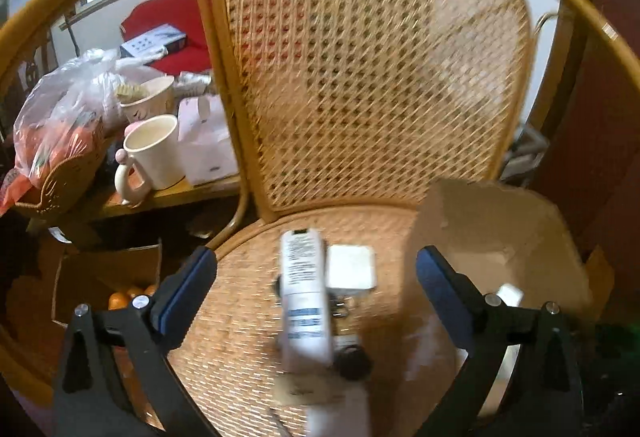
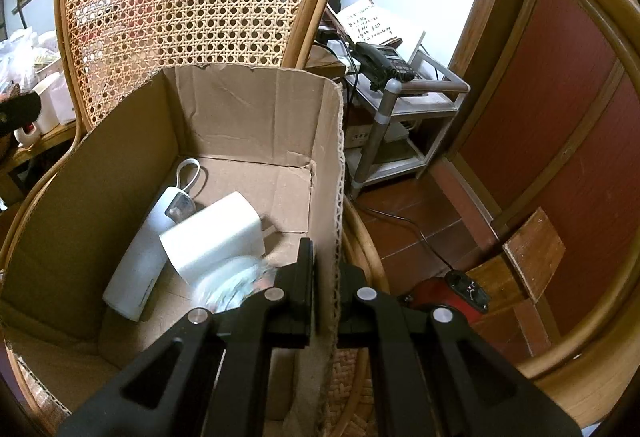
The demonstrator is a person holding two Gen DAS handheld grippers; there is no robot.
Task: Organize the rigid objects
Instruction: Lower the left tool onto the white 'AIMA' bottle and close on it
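Two grippers share the work on our wicker chair seat (image 1: 240,317). Our left gripper (image 1: 316,277) hangs over the seat's middle with its blue pads (image 1: 188,289) spread wide and nothing between them; we judge it is lined up on the white tube (image 1: 306,297), which lies lengthwise on the seat. Just beside the tube sits a white square adapter (image 1: 352,267), and small dark bits lie near its close end, blurred beyond naming; these crowd the tube's right flank and could catch a pad.

Toward the seat's right edge stands the cardboard box (image 2: 248,109). Our right gripper (image 2: 325,269) has its jaws pressed onto the box's right wall (image 2: 334,197), one inside and one outside, presumably to steady it while things go in. Inside already lie a white bottle with a loop (image 2: 140,257), a white charger block (image 2: 216,237) leaning across it, and something pale and blurred by the near corner.
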